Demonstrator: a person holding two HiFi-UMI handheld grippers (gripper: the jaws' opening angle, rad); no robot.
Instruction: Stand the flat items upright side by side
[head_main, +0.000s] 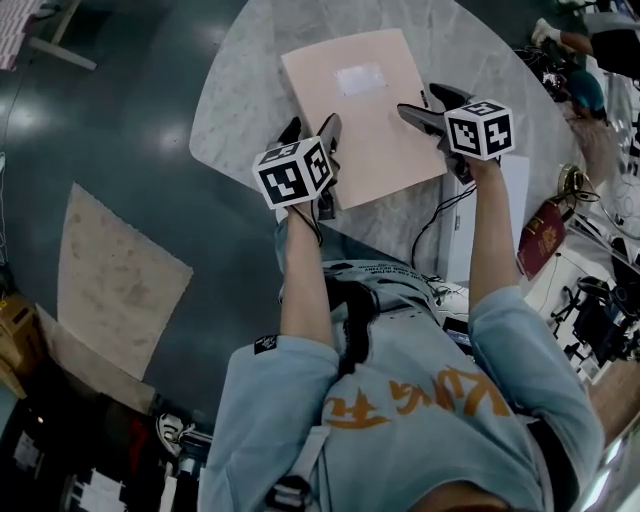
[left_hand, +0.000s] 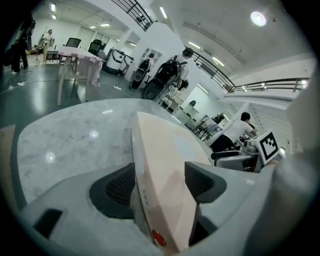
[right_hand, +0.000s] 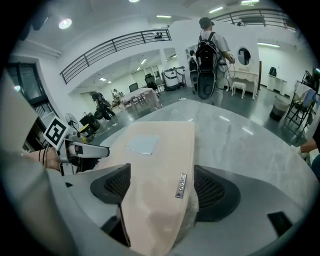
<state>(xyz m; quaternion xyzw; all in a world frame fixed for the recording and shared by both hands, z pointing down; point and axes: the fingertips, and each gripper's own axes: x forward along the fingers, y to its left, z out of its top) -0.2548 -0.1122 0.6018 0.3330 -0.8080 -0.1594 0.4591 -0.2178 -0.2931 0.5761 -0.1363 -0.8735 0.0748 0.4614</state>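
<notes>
You are holding your left gripper (head_main: 310, 128) at one long side of the big flat pink folder (head_main: 365, 110) and your right gripper (head_main: 432, 103) at the other. The folder is lying flat on the pale marble desk (head_main: 240, 100), with its small light label facing up.

In the left gripper view the fingers (left_hand: 117, 187) are standing wide apart. The folder's (left_hand: 165, 165) thick edge is sitting between them, but they are not pinching it. In the right gripper view it is the same: the fingers (right_hand: 215, 187) are open and the folder's (right_hand: 160, 160) other edge, the one with a little metal tag, is lying in the gap.

I think you are using both grippers because the folder is wide, and one alone might let it twist. The wide gap is giving the thick edges room. The folder is not standing up yet, so the job looks like it is only starting.
</notes>
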